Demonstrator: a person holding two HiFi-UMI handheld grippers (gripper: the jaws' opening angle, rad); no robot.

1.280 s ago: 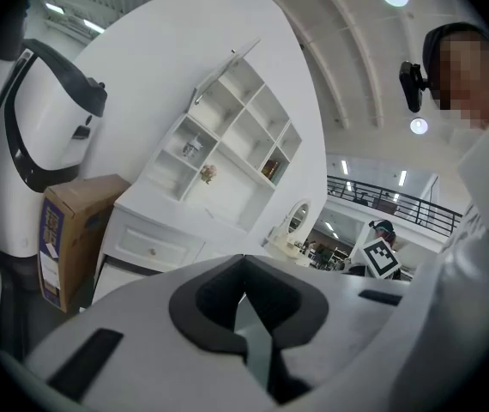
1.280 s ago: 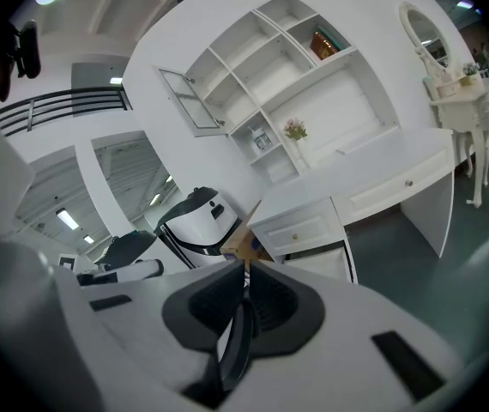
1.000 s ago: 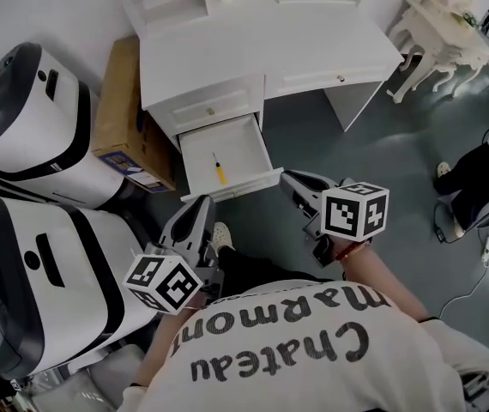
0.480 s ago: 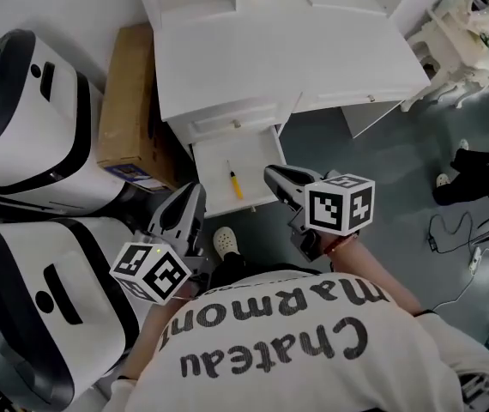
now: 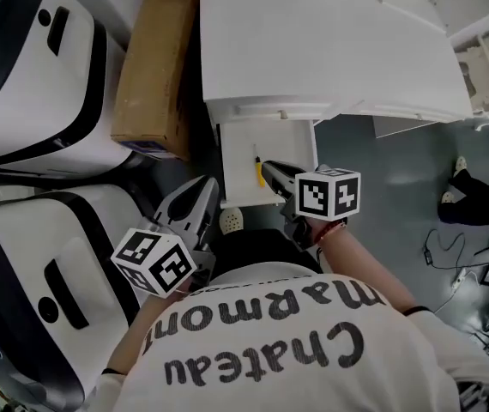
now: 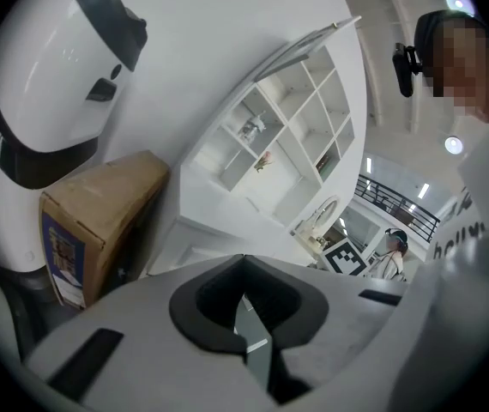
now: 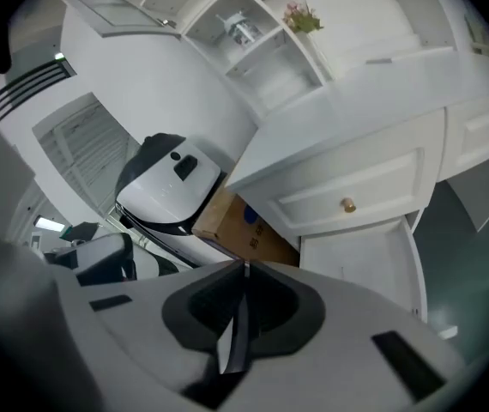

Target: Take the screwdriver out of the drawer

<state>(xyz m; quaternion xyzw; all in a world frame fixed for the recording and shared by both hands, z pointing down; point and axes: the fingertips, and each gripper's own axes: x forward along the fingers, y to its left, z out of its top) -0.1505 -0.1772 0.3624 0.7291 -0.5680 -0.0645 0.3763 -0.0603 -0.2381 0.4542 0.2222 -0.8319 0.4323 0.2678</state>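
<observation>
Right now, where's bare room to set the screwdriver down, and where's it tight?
Free: the desk top behind the drawer, which looks bare; the grey floor right of the drawer. Tight: the drawer, with the screwdriver in it and the right tongs over it; left of it the box and white machines fill the floor.

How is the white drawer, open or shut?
Open: the drawer sticks out from the white desk, its inside showing, with a screwdriver lying in it.

The right gripper (image 5: 267,168), jaws closed, reaches over the drawer (image 5: 280,144). The left gripper (image 5: 208,185), apparently closed, is held just left of it.
</observation>
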